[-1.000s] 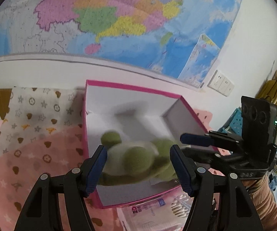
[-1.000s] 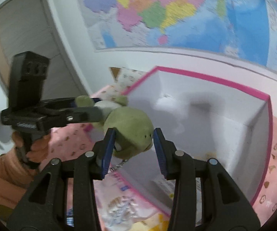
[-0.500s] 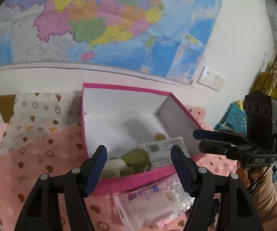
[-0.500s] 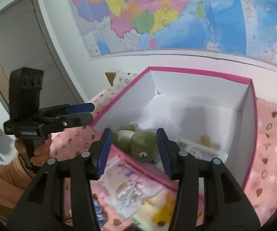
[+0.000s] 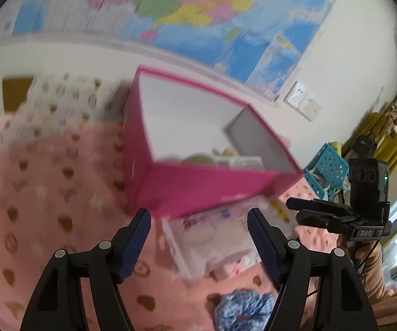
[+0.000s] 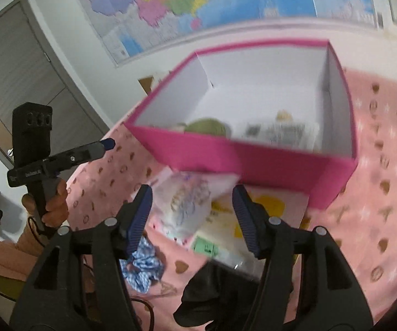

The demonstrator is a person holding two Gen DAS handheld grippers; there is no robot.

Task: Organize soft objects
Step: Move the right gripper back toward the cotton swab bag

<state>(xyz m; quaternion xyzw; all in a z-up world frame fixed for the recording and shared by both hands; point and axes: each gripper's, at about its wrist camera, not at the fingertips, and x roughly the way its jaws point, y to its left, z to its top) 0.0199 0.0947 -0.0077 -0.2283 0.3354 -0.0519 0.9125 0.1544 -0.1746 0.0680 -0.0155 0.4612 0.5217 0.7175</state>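
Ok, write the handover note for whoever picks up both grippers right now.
Left gripper: empty, jaws opening, above the clear packet.
Right gripper: empty, jaws opening, above the same packets.
Done: green plush toy lies inside the pink box, beside a labelled packet.
Left: clear packet, yellow packet, blue scrunchie and a black item lie on the pink blanket in front of the box.

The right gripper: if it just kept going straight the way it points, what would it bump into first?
Most likely the clear plastic packet lying on the pink blanket in front of the pink box. It sits between the right gripper's opening, empty jaws in the view, though blur leaves the depth uncertain.
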